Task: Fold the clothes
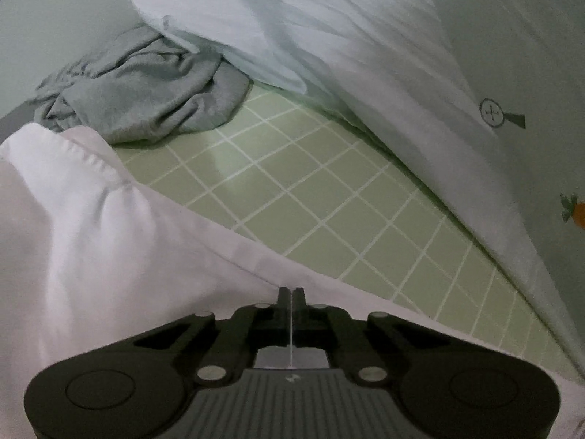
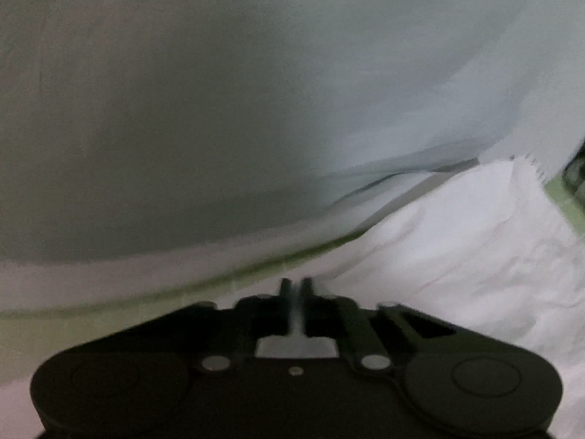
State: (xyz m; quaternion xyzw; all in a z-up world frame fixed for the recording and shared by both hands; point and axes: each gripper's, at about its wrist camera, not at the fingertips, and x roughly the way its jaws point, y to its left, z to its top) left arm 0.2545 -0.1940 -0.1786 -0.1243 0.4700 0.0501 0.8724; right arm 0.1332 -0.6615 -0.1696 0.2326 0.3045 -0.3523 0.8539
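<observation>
Under the left gripper (image 1: pixel 291 292) — white garment (image 1: pixel 91 226), edges cut off, right view blurred

The left gripper (image 1: pixel 291 292) is seen at the bottom centre of its frame, fingers pressed together on a thin white edge. The right gripper (image 2: pixel 296 283) (blurred) is likewise placed low and central, its fingers nearly closed.
</observation>
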